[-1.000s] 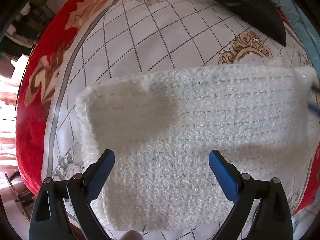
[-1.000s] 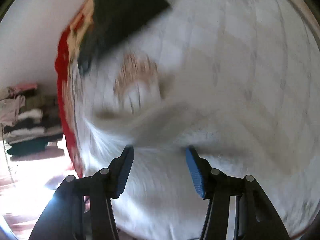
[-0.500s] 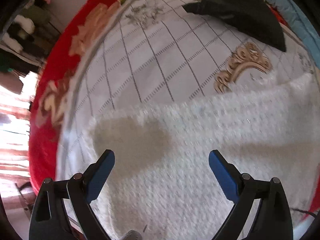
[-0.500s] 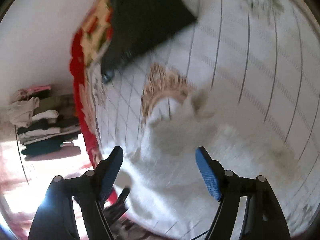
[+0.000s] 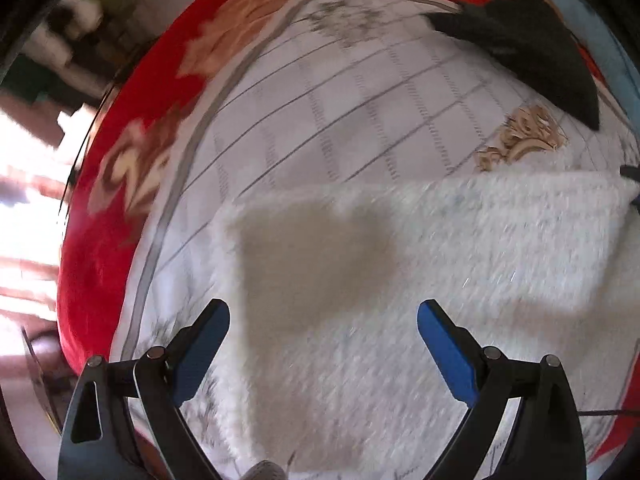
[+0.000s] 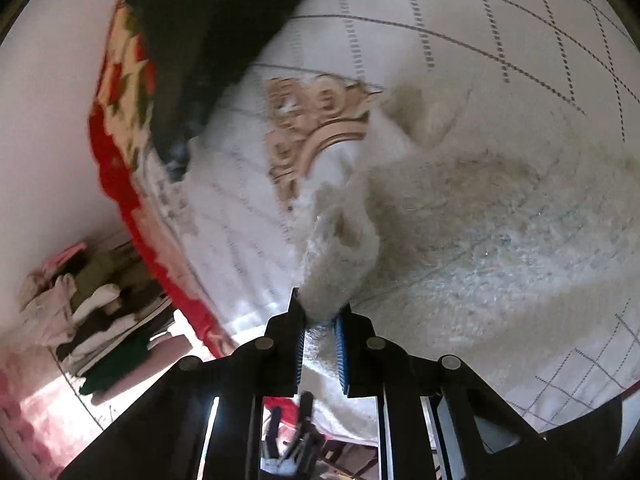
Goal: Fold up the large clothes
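Observation:
A white fluffy knit garment (image 5: 440, 272) lies folded as a wide rectangle on the bed. My left gripper (image 5: 323, 346) is open and empty, hovering just above the garment's near left part. My right gripper (image 6: 320, 332) is shut on a pinched-up corner of the same white garment (image 6: 480, 216), which rises in a ridge from the bed into the jaws. The right gripper's tip shows at the right edge of the left wrist view (image 5: 632, 172).
The bed has a white quilted cover (image 5: 360, 92) with a red floral border (image 5: 132, 152). A black garment (image 5: 532, 48) lies at the far corner, also in the right wrist view (image 6: 224, 28). A stack of folded clothes (image 6: 96, 320) sits off the bed.
My right gripper has closed on the garment's corner; it was open half a second ago. My left gripper has stayed open and shifted slightly over the garment.

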Demonstrator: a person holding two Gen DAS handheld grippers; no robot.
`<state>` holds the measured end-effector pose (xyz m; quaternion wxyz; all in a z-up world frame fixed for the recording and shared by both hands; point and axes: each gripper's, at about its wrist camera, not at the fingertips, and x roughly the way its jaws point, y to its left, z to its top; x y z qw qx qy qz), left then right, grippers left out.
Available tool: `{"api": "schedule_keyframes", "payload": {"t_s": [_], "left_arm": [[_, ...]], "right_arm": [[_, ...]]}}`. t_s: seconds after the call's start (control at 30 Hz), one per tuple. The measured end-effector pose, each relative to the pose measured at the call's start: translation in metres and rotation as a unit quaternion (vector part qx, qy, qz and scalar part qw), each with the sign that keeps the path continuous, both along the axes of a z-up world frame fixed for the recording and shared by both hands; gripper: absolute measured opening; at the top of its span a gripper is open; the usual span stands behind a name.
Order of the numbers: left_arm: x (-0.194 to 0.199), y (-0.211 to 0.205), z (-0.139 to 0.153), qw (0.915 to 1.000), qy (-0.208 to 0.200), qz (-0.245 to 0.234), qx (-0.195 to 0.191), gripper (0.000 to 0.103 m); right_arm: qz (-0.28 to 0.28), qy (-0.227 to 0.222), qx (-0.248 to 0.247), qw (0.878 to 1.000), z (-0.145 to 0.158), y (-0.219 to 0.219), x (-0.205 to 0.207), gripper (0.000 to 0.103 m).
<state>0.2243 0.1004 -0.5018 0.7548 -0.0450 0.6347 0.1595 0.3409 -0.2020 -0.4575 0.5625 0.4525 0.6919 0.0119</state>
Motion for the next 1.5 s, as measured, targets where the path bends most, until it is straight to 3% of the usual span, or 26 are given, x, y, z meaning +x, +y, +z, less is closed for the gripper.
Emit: {"api": "schedule_keyframes", "payload": {"t_s": [0.07, 0.13, 0.2, 0.23, 0.33, 0.37, 0.5, 0.6, 0.63, 0.67, 0.7, 0.73, 0.83, 0.93, 1.0, 1.07, 1.17, 1.2, 1.27, 1.4, 1.43, 1.5], "left_arm": [[-0.022, 0.023, 0.003, 0.9991, 0.005, 0.042, -0.005, 0.096], [-0.038, 0.042, 0.002, 0.9969, 0.008, 0.077, -0.01, 0.096], [-0.052, 0.063, -0.001, 0.9938, 0.012, 0.11, -0.011, 0.096], [-0.056, 0.072, -0.003, 0.9924, 0.016, 0.121, -0.016, 0.096], [-0.063, 0.094, -0.006, 0.9869, 0.005, 0.155, -0.045, 0.096], [-0.061, 0.1, -0.008, 0.9847, -0.002, 0.163, -0.061, 0.096], [-0.036, 0.108, -0.025, 0.9765, -0.02, 0.176, -0.123, 0.095], [-0.008, 0.107, -0.044, 0.9796, -0.022, 0.158, -0.122, 0.09], [0.001, 0.105, -0.051, 0.9819, -0.019, 0.148, -0.116, 0.06], [0.007, 0.104, -0.055, 0.9824, -0.018, 0.141, -0.121, 0.02], [0.012, 0.103, -0.055, 0.9813, -0.026, 0.134, -0.136, 0.009], [0.015, 0.1, -0.051, 0.9815, -0.037, 0.129, -0.137, 0.004], [0.018, 0.096, -0.024, 0.9834, -0.082, 0.111, -0.118, 0.003], [0.017, 0.109, -0.015, 0.9794, -0.097, 0.128, -0.123, 0.003], [0.021, 0.113, -0.024, 0.9804, -0.087, 0.132, -0.118, 0.003], [0.026, 0.112, -0.036, 0.9826, -0.072, 0.129, -0.113, 0.003], [0.025, 0.113, -0.046, 0.9854, -0.064, 0.118, -0.105, 0.004], [0.025, 0.114, -0.049, 0.9858, -0.063, 0.117, -0.103, 0.004], [0.027, 0.119, -0.056, 0.9849, -0.059, 0.119, -0.111, 0.006], [0.027, 0.12, -0.063, 0.9855, -0.048, 0.112, -0.118, 0.007], [0.028, 0.12, -0.062, 0.986, -0.042, 0.111, -0.117, 0.011], [0.029, 0.12, -0.054, 0.9868, -0.033, 0.11, -0.114, 0.011]], "right_arm": [[0.027, -0.028, 0.011, 0.999, -0.017, 0.011, 0.017, 0.016], [0.052, -0.037, 0.018, 0.998, -0.044, 0.022, 0.03, 0.032], [0.087, -0.03, 0.008, 0.996, -0.066, 0.03, 0.038, 0.036], [0.088, -0.033, 0.013, 0.996, -0.067, 0.03, 0.039, 0.04], [0.087, -0.063, 0.045, 0.993, -0.041, 0.029, 0.039, 0.068], [0.091, -0.076, 0.046, 0.992, -0.031, 0.028, 0.037, 0.069], [0.114, -0.105, 0.026, 0.988, 0.002, 0.017, 0.017, 0.069], [0.123, -0.104, -0.004, 0.987, 0.014, 0.001, -0.008, 0.069], [0.125, -0.104, -0.011, 0.987, 0.015, -0.004, -0.015, 0.069], [0.125, -0.101, -0.019, 0.987, 0.015, -0.011, -0.021, 0.069], [0.125, -0.098, -0.024, 0.987, 0.013, -0.016, -0.026, 0.069], [0.124, -0.095, -0.029, 0.987, 0.011, -0.021, -0.03, 0.069], [0.117, -0.077, -0.048, 0.989, 0.005, -0.028, -0.037, 0.069], [0.171, -0.09, -0.067, 0.979, 0.009, -0.008, -0.031, 0.069], [0.229, -0.11, -0.085, 0.963, 0.011, 0.025, -0.018, 0.069], [0.282, -0.124, -0.104, 0.946, 0.006, 0.061, 0.0, 0.053], [0.35, -0.109, -0.154, 0.917, -0.022, 0.102, 0.026, 0.033], [0.373, -0.088, -0.187, 0.904, -0.041, 0.114, 0.035, 0.032], [0.393, -0.067, -0.209, 0.893, -0.073, 0.125, 0.048, 0.028], [0.421, -0.051, -0.251, 0.87, -0.087, 0.142, 0.06, 0.024], [0.425, -0.04, -0.253, 0.868, -0.087, 0.144, 0.063, 0.024], [0.402, -0.018, -0.228, 0.886, -0.075, 0.133, 0.071, 0.024]]}}
